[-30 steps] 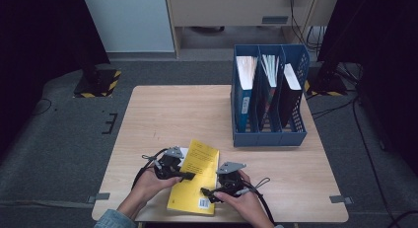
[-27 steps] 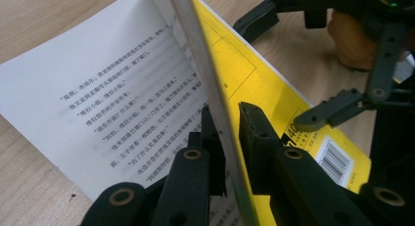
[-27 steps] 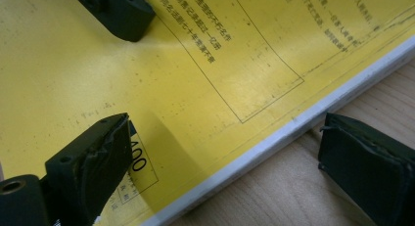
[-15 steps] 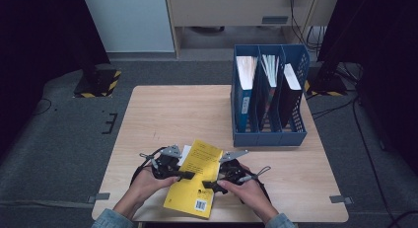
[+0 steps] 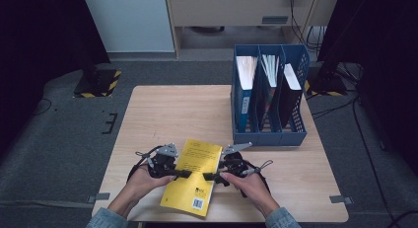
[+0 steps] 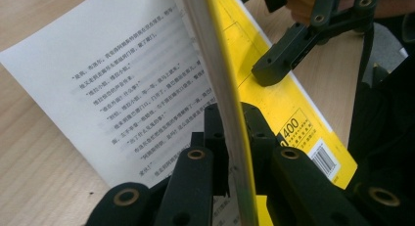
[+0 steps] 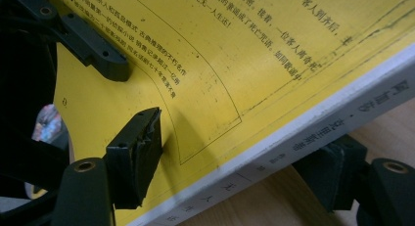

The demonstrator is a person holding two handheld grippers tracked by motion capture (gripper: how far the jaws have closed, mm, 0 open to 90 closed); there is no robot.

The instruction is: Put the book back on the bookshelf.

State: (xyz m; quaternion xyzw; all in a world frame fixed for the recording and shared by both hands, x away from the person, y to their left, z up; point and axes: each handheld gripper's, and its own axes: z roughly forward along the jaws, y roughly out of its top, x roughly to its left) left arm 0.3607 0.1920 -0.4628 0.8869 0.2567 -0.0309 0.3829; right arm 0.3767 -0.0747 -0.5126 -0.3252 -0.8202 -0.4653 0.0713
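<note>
A yellow paperback (image 5: 194,176) lies at the table's front edge between the person's two hands. My left gripper (image 5: 183,173) is shut on its left edge. In the left gripper view my jaws (image 6: 235,123) clamp the yellow cover (image 6: 288,103) and a block of pages, lifted off a white printed page (image 6: 127,89). My right gripper (image 5: 207,176) has just been closing around the spine side. In the right gripper view (image 7: 237,152) one pad rests on the cover (image 7: 235,50) and the other sits under the book on the wood.
A blue three-slot file holder (image 5: 268,95) with books and papers stands at the table's back right. The light wooden table (image 5: 172,114) stretches out behind the book. The dark floor drops away at the table's front edge, beside the forearms.
My right gripper has slid from the book's lower right corner up to the middle of its right edge, and its jaws have closed in on the book. The left gripper has stayed in place.
</note>
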